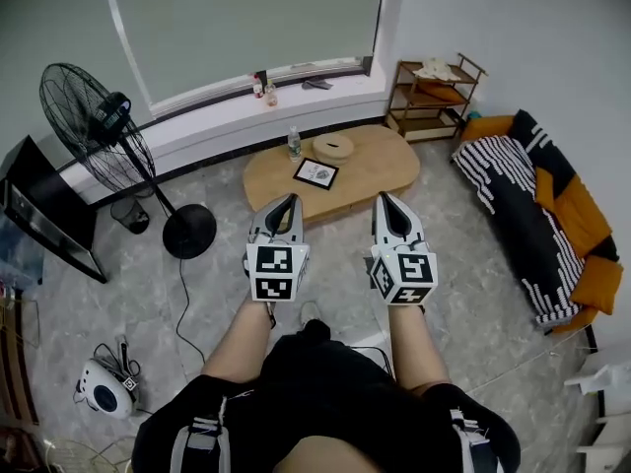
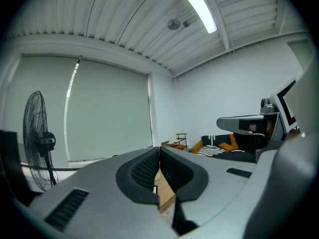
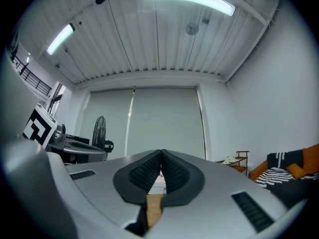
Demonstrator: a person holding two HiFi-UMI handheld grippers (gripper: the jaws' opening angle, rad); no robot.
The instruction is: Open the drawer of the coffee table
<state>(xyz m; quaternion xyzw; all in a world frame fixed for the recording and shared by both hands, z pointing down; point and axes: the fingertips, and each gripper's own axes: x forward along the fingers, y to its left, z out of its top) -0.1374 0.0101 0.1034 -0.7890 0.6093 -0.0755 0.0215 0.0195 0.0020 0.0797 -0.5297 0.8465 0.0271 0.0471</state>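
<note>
1. Two grippers, both empty: left gripper (image 1: 290,201) has its fingers pressed together on nothing; right gripper (image 1: 385,199) likewise.
2. Step, judged: approach. Coffee table (image 1: 380,161), oval, smooth pale wood, stands ahead, well apart from both; its drawer is not visible from here.
3. Next: close in low, locate the drawer front, part fingers for the pull.
4. Tabletop (image 1: 266,171) carries a clear bottle (image 1: 293,144) and a flat dark-framed card (image 1: 316,173).

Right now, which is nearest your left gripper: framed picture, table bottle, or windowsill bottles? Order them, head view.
1. Framed picture, on the coffee table, nearest.
2. Table bottle, at its far edge.
3. Windowsill bottles, farthest, by the window.
</note>
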